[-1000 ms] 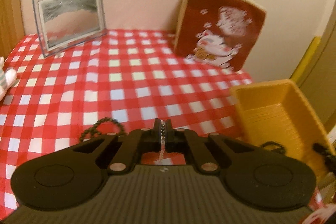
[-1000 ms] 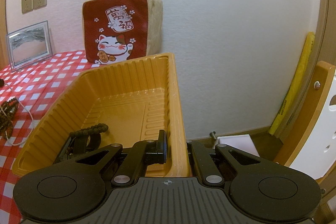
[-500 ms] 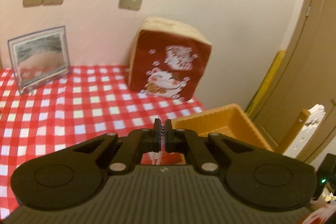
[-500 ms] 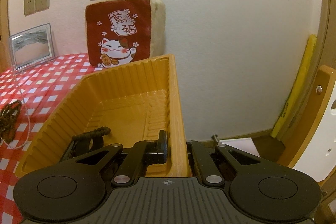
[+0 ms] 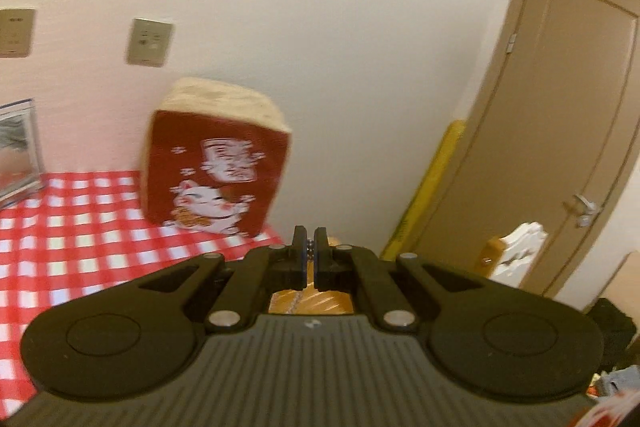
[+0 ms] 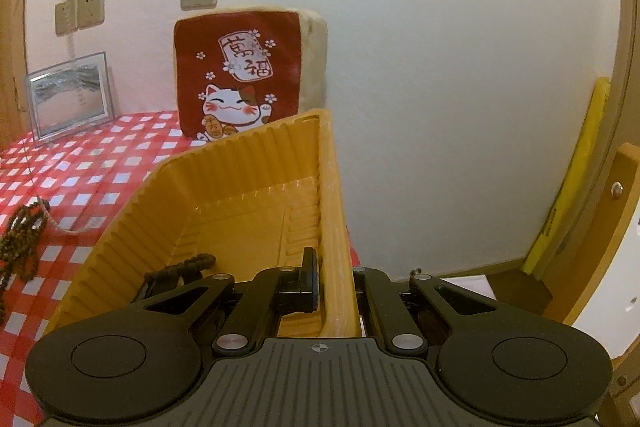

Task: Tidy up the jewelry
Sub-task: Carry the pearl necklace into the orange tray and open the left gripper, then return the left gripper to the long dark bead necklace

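Observation:
My left gripper (image 5: pixel 309 254) is shut on a thin silver bead chain (image 5: pixel 309 250), held high above the orange tray (image 5: pixel 312 301), which shows between its fingers. In the right wrist view the chain (image 6: pixel 32 163) hangs down from the left gripper at the top left to the tablecloth. My right gripper (image 6: pixel 334 281) is shut on the right wall of the ribbed orange tray (image 6: pixel 240 183) and holds it. A dark bead bracelet (image 6: pixel 180 269) lies inside the tray. A brown bead necklace (image 6: pixel 20 243) lies on the cloth left of the tray.
The table has a red and white checked cloth (image 6: pixel 100 155). A red lucky-cat cushion (image 6: pixel 240 75) and a clear picture frame (image 6: pixel 68 95) stand against the back wall. A door (image 5: pixel 560 131), a yellow board (image 5: pixel 432 187) and a wooden chair (image 6: pixel 580 267) are at the right.
My left gripper has risen and swung right with the chain, from just above the cloth to over the tray. My right gripper has kept its hold on the tray wall.

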A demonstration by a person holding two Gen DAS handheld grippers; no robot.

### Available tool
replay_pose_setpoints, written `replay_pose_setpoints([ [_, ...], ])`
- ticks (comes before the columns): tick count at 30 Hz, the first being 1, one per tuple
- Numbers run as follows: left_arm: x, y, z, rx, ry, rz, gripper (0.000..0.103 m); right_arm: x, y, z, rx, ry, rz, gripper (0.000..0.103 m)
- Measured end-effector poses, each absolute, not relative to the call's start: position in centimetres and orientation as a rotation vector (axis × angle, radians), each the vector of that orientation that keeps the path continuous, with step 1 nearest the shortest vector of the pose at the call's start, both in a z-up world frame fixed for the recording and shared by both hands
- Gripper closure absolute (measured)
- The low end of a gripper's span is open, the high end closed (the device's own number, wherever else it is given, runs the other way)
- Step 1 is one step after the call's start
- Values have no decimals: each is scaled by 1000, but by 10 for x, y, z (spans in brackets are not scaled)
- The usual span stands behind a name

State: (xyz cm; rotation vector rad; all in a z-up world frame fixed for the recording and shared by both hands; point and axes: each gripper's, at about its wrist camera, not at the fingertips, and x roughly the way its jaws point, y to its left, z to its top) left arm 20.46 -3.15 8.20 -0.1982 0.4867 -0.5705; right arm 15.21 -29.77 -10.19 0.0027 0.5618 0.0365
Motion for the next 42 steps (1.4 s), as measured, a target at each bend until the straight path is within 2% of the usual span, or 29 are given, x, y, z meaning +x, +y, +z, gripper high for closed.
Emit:
replay_pose_setpoints([
  [9, 215, -78, 72, -248, 529, -682, 101, 155, -292, -99, -1, 544, 51, 99],
  [19, 234, -106, -4, -271, 773, -662, 101, 153, -291, -98, -3, 543, 60, 99],
  [23, 234, -110, -26, -258, 840, -654, 99, 153, -289, -98, -3, 546, 61, 99],
  [25, 233, -109, -33, -264, 865, -653, 88, 153, -289, -97, -5, 546, 62, 99],
  [27, 231, -107, -36, -261, 874, -638, 84, 153, -289, -97, -6, 547, 64, 99],
  [42, 189, -36, -21, -236, 787, -415, 84, 154, -287, -97, -4, 552, 68, 99],
])
